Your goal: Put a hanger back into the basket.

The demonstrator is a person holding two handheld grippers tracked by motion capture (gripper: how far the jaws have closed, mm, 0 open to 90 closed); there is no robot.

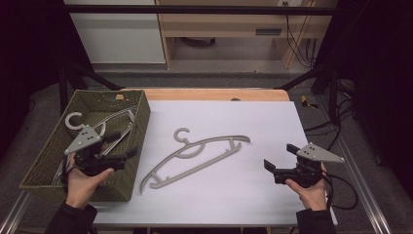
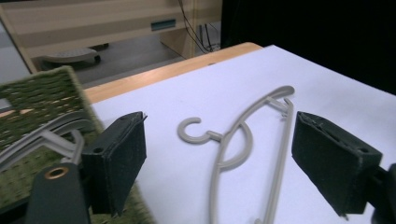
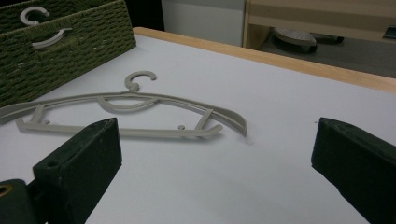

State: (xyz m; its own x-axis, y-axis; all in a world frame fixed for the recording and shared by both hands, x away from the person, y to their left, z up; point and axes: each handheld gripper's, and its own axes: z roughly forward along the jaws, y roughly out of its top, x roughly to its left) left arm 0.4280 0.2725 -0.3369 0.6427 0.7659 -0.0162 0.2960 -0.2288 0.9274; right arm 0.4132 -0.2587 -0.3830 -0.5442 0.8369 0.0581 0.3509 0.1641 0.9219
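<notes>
**One hanger on the sheet, lying between two spread grippers**

One grey hanger [image 1: 195, 156] is laid flat on the white sheet [image 1: 253, 122] that covers the table, just beside the green woven basket [image 1: 39, 165] and clear of its wall. Its long axis is set on a diagonal in the high view — the lower end near the person's side by the basket, the upper end farther away and toward the right, with the hook [image 1: 181, 134] pointing away from the person.

The left gripper [image 1: 124, 146] is held over the basket's near right corner, jaws spread and nothing between them; the hanger lies to its right, close by. The right gripper [image 1: 278, 160] is held above the sheet well apart from the hanger's upper end, jaws likewise wide and empty. The left is judged the nearer of the two, so a reach to the hanger's lower end would be short from there.

More hangers [image 1: 104, 122] are seen inside the basket from above, one hook standing up at the far end. From the left gripper view the hanger [image 2: 243, 154] is seen almost end-on between the pads — a run along its length that the high view flattens. From the right gripper view it [image 3: 126, 112] is seen broadside, and its bar is shown resting flat on the sheet.
</notes>
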